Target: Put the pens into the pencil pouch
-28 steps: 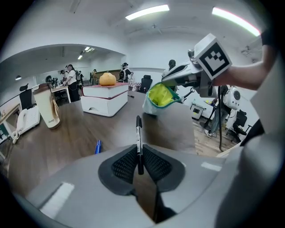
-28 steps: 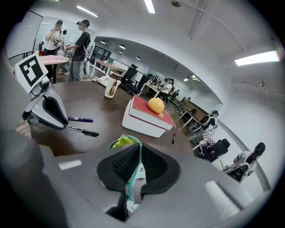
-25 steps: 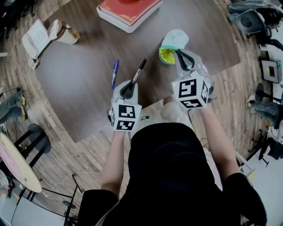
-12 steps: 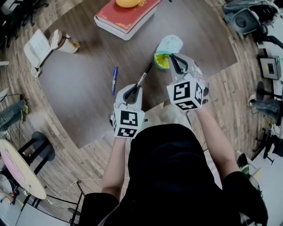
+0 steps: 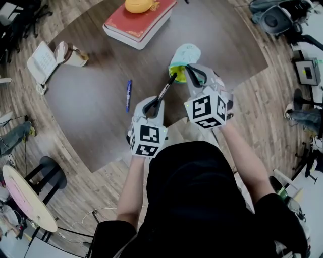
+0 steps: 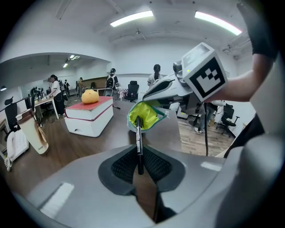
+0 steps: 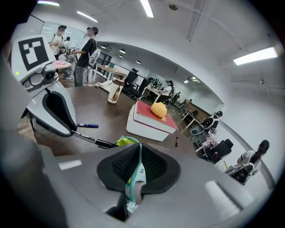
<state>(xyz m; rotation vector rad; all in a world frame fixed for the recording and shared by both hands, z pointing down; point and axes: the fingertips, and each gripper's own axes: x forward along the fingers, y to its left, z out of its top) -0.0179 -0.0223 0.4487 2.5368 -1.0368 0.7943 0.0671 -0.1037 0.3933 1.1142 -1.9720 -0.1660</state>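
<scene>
My left gripper [image 5: 154, 104] is shut on a black pen [image 5: 165, 90], which points up and right. Its tip sits at the yellow-green mouth of the pale teal pouch [image 5: 184, 54]. In the left gripper view the pen [image 6: 139, 143] runs straight from my pads to the pouch opening [image 6: 144, 116]. My right gripper [image 5: 195, 75] is shut on the pouch's zip edge [image 7: 133, 171] and holds the mouth open. A blue pen [image 5: 128, 94] lies on the brown table [image 5: 91, 116], left of both grippers, also in the right gripper view [image 7: 87, 126].
A thick red and white book [image 5: 139, 22] with a yellow object [image 5: 140, 5] on it lies at the table's far side. A desk phone [image 5: 43, 60] and a paper cup [image 5: 70, 53] sit at the far left. A small dark item [image 7: 176, 141] lies beyond the book.
The left gripper has carried the black pen up and to the right, and the pen tip has reached the pouch mouth. The right gripper and pouch have hardly moved.
</scene>
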